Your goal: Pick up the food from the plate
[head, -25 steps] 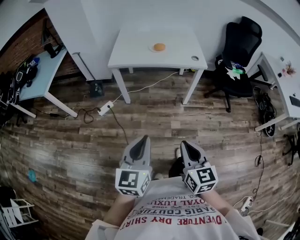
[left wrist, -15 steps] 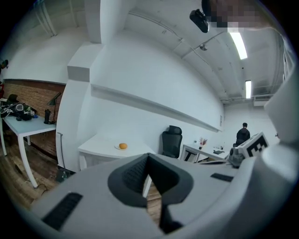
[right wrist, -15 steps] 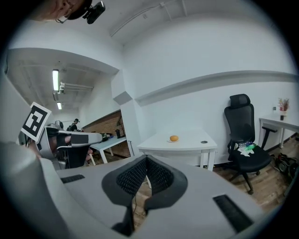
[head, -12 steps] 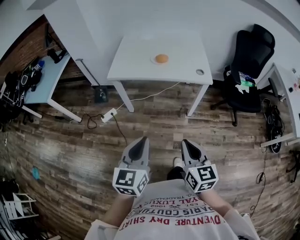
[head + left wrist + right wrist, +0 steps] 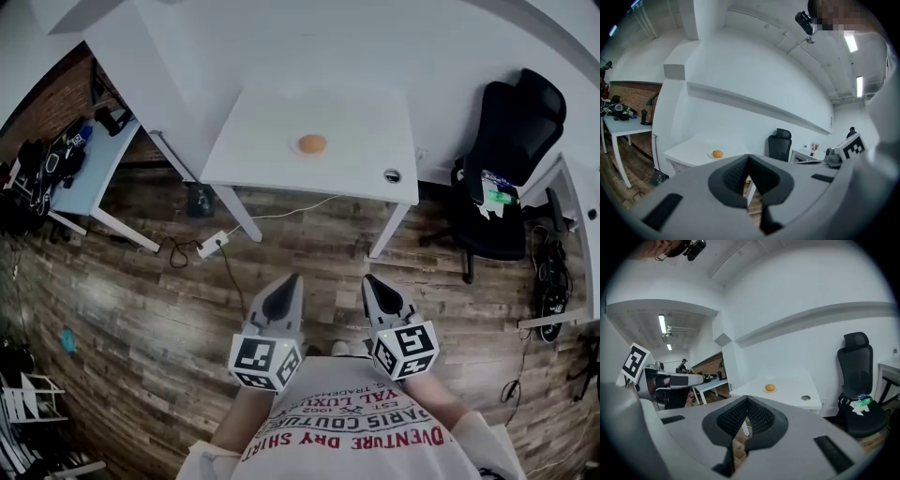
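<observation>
The round orange food [image 5: 312, 143] is sitting on a small plate [image 5: 298, 149] on the white surface [image 5: 361, 117], far ahead of both grippers. The left gripper [image 5: 289, 281] is probably pointing closer to it than the right gripper [image 5: 369, 281]. Both pairs of jaws are pressing together, empty.

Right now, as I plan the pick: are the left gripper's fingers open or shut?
Shut and empty: in its own view the left gripper has its fingers pressed together at the tips, nothing between them.
</observation>
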